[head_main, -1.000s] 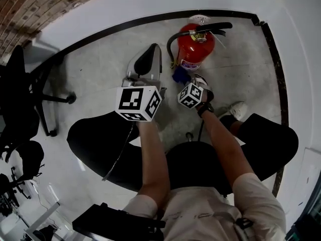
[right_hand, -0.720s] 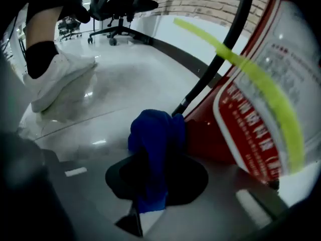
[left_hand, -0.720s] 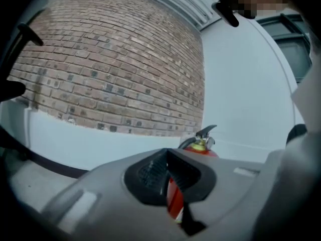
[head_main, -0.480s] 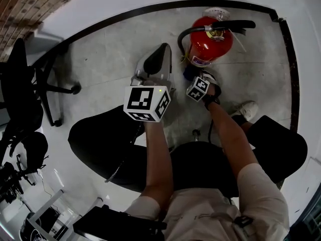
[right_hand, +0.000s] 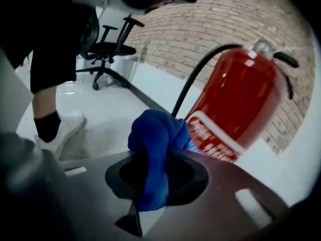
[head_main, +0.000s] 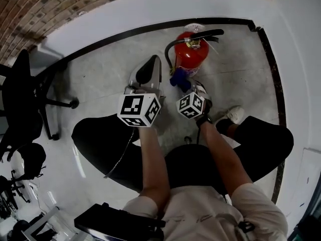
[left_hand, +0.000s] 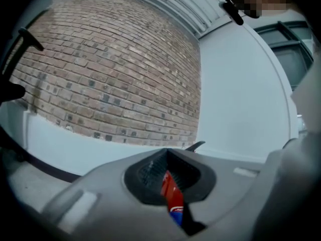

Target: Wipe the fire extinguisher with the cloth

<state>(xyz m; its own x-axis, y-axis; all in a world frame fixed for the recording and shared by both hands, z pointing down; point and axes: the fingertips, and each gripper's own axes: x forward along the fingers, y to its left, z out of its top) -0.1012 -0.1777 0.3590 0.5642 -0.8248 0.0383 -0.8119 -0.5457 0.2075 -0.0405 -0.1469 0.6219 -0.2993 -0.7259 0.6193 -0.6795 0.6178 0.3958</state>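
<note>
— Any sight of the fire extinguisher (head_main: 190, 54)?

— Upper centre of the head view, upright on the grey floor (head_main: 110, 74), close to the foot of the white wall. Red body, white label low down, black hose (head_main: 169, 48) looping down the left side, black lever on top.

— And the cloth (head_main: 179, 79)?

— Blue, bunched up, grasped tight in the right gripper (right_hand: 150, 185). Just below and left of the extinguisher in the head view, level with the label. Touching the red body or only just beside it: impossible to tell.

— Left gripper (head_main: 150, 64)?

— Clenched on nothing, with only a thin slit between the jaws and a sliver of red showing through it. Left of the extinguisher and apart from it, pointing toward the top of the head view.

— Rest of the room?

— Brick wall (head_main: 30, 9) across the upper left, above a white base. Black office chair (head_main: 25, 99) at far left. White shoe (head_main: 233, 115) on the floor at centre right.
</note>
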